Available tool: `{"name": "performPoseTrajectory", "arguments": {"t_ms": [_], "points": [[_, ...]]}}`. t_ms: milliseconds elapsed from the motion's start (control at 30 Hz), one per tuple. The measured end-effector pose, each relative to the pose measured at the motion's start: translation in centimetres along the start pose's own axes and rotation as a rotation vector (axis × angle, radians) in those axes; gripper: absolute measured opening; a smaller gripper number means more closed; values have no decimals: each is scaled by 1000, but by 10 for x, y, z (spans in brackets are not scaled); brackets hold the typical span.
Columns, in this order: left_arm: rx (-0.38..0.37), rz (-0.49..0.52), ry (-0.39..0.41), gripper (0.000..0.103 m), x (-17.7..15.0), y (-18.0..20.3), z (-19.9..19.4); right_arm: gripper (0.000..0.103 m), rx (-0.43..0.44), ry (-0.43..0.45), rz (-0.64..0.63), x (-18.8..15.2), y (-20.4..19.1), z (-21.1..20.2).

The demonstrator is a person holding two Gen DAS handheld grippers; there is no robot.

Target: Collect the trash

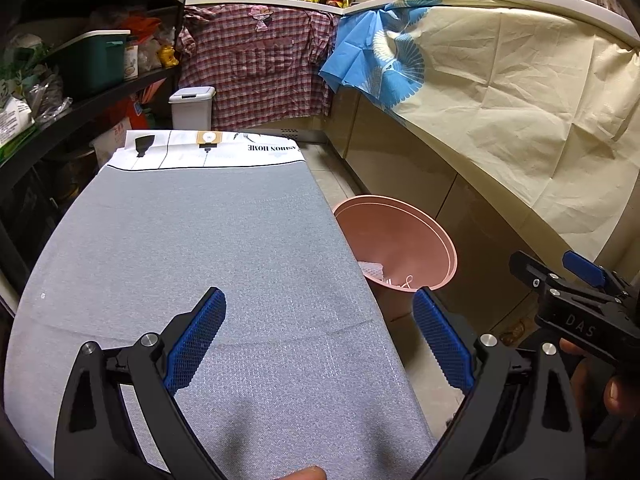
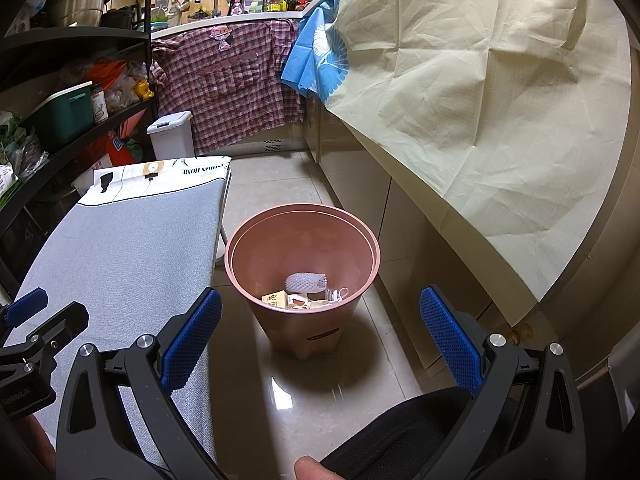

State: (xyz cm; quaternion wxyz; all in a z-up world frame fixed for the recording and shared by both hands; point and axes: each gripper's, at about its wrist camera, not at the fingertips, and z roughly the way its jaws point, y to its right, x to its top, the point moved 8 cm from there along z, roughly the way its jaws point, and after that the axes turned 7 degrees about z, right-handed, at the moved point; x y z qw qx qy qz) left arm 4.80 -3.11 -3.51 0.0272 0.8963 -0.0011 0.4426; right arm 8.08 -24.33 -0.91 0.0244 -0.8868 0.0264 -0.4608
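Just ahead of and below the right gripper [image 2: 320, 336], on the pale glossy tile floor [image 2: 288, 184], stands the round pink plastic waste bin [image 2: 302, 256], and the collected trash lies at its bottom: a white foam-mesh fruit sleeve [image 2: 306, 282], a small printed cardboard carton [image 2: 276, 300] and some pale scraps beside them. To the left of that gripper, and directly under the left gripper [image 1: 320, 340], runs the desk covered in a grey woven cloth [image 1: 200, 240]; its surface looks bare of litter in both views, with only a white printed sheet [image 1: 208, 150] at the far end.

By my reading, the drop into the bin is done and the task is near its close, or between items. Nothing on the desk shows as a next target, so the next move calls for a look around for any remaining litter; if there is some, one gripper would have to go to it and close on it, then carry it over the bin's rim, which sits just right of the desk's edge.

Both grippers stand wide open, blue textured pads well apart, with nothing between them and touching nothing. The left one hovers over the near part of the desk; the right one hangs above the floor, pointed at the bin. A fingertip of the person shows at the bottom edge of each view
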Motion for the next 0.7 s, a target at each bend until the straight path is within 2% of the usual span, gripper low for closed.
{"name": "performPoseTrajectory", "arguments": {"t_ms": [367,700], "points": [[-21,0,18,92,3,10,-1,98,0,0,-1,0,0,0],[-5,2,26,92,5,7,-3,98,0,-1,0,0,0,0]]}}
